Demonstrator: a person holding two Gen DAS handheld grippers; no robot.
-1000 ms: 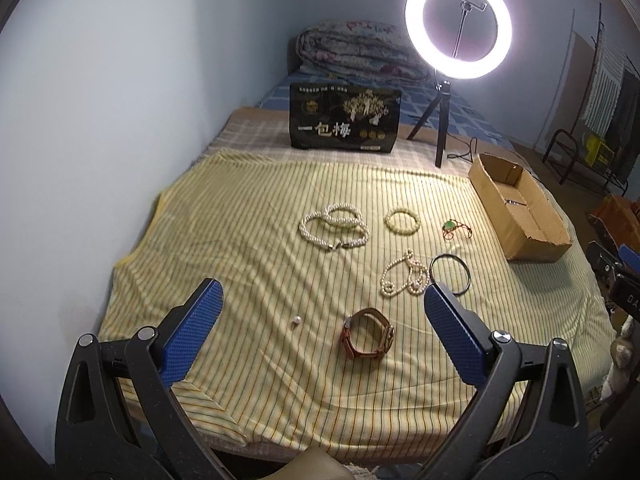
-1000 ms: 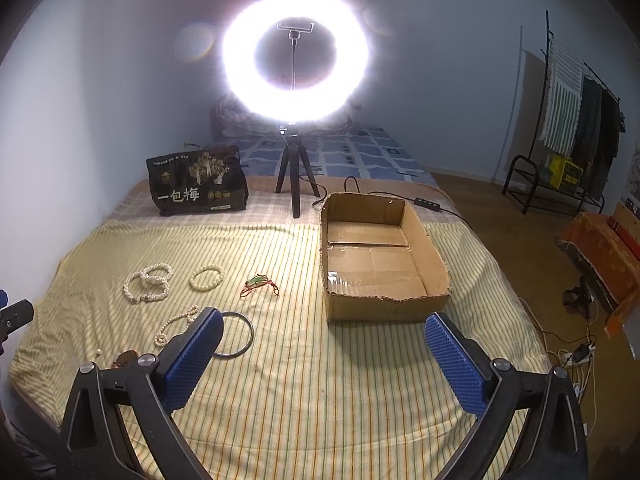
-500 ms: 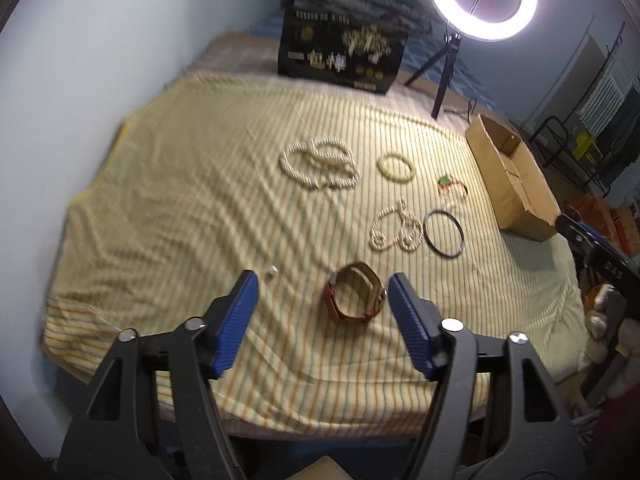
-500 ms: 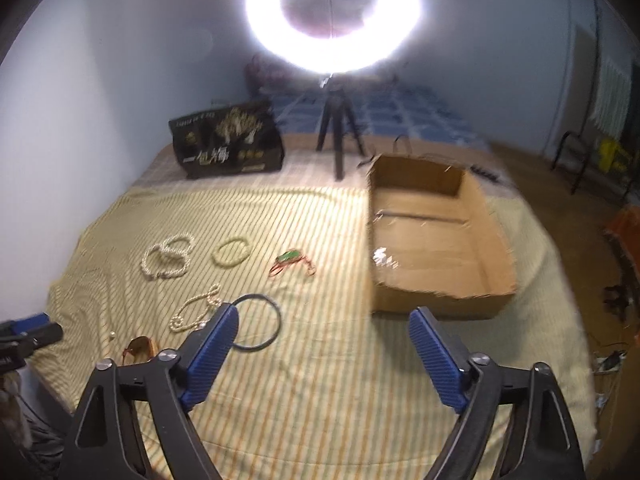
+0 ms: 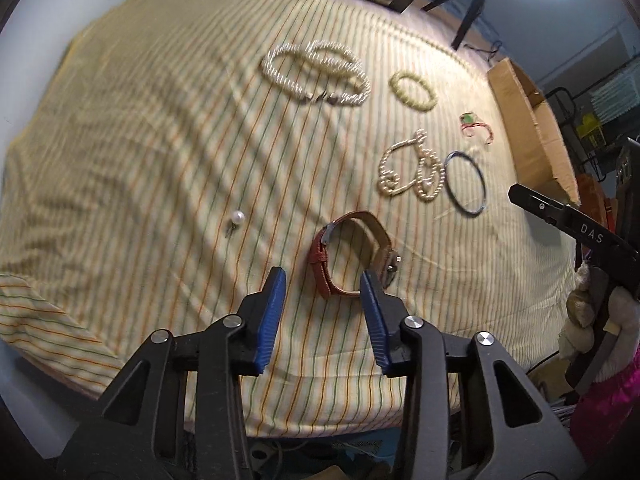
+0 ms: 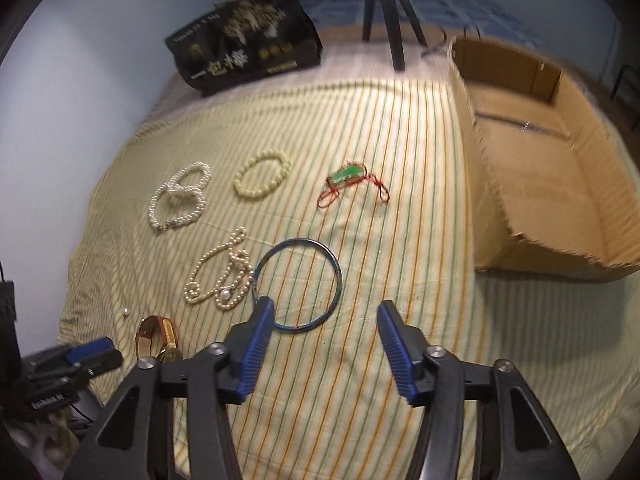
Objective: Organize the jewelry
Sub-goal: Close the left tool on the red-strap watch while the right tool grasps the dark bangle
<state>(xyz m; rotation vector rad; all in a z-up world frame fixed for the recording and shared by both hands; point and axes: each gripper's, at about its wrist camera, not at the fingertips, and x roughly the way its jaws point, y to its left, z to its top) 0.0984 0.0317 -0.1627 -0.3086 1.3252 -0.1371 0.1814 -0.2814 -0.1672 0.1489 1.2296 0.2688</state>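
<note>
Clearly I had barely begun: my left gripper (image 5: 322, 280) was spread around the near end of the leather watch (image 5: 352, 256), my right gripper (image 6: 324, 312) spread empty over the blue bangle (image 6: 298, 284). Beyond, the pearl strands (image 6: 180, 196) lay unsorted, and the cardboard box (image 6: 552, 184) looked empty.

Yellow striped sheet (image 5: 160, 140), red-brown watch strap (image 5: 320, 264), dark blue bangle (image 6: 298, 284), blue-padded tools.
</note>
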